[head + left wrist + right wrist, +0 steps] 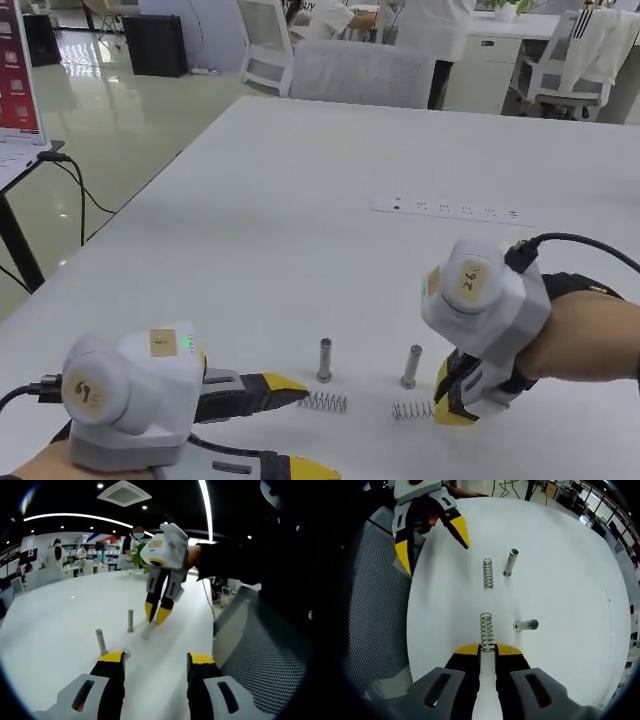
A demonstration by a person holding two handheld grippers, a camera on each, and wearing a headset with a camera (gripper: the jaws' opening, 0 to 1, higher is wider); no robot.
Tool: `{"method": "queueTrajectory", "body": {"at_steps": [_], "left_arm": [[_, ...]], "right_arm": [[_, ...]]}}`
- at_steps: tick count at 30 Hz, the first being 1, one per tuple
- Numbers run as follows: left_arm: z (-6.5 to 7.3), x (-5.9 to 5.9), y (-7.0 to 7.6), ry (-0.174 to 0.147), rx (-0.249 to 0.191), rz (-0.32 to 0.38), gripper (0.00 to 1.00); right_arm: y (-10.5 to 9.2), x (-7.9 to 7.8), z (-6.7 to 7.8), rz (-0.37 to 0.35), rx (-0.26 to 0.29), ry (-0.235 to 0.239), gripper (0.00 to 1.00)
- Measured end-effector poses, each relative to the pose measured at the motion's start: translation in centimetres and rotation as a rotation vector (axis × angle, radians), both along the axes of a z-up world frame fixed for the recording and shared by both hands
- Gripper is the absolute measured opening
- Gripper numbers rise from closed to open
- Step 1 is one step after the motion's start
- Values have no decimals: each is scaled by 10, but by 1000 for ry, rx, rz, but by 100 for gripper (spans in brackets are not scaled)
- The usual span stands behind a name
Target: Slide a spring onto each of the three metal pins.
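Two short metal pins stand upright on the white table (300, 200), one on the left (325, 360) and one on the right (412, 367). A loose spring (322, 402) lies flat in front of the left pin. A second spring (410, 410) lies by the right pin, and my right gripper (445, 408) is shut on its near end. In the right gripper view that spring (486, 626) sticks out from between the jaws (487, 649), with the right pin (526, 625) beside it. My left gripper (300, 427) is open with nothing in it, its upper tip close to the loose spring.
A white power strip (455, 210) lies farther back on the table. A grey mesh chair (260, 645) sits at the table's near edge. Chairs, desks and people fill the room behind, and a laptop stand (15, 90) is at the far left.
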State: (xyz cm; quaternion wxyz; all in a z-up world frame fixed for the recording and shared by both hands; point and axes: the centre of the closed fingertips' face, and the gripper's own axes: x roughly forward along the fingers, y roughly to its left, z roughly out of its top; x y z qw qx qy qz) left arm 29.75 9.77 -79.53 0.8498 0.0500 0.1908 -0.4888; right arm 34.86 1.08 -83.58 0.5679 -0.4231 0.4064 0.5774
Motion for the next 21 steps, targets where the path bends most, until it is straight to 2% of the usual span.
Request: {"method": "queueTrajectory", "body": {"at_steps": [11,21], "left_arm": [[0,2,-11,-11,18,-50,40],[1,-1,-15,-34,29,-85,32]], "right_arm": [[23,-28,23,49,60,37,8],[44,-46,37,104,90,33,8]]}}
